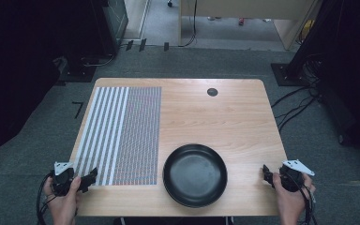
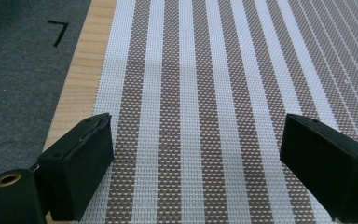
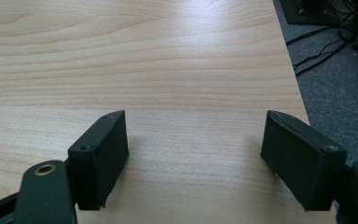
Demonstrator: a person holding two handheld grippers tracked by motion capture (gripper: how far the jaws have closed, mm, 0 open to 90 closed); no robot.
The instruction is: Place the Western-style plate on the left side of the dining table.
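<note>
High view: both tools, left (image 1: pixel 82 179) and right (image 1: pixel 273 176), flank the black bowl (image 1: pixel 195 174), released; no step begun; next move likely an approach.

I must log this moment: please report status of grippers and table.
Left gripper open over striped mat. Right gripper open over bare table. Black bowl untouched between them.

One pan (image 1: pixel 195 175) — one placemat (image 1: pixel 122 133)

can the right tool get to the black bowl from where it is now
Probably yes. The right tool sits open at the table's right edge, and bare wooden tabletop lies between it and the round black bowl, with nothing in the way.
</note>
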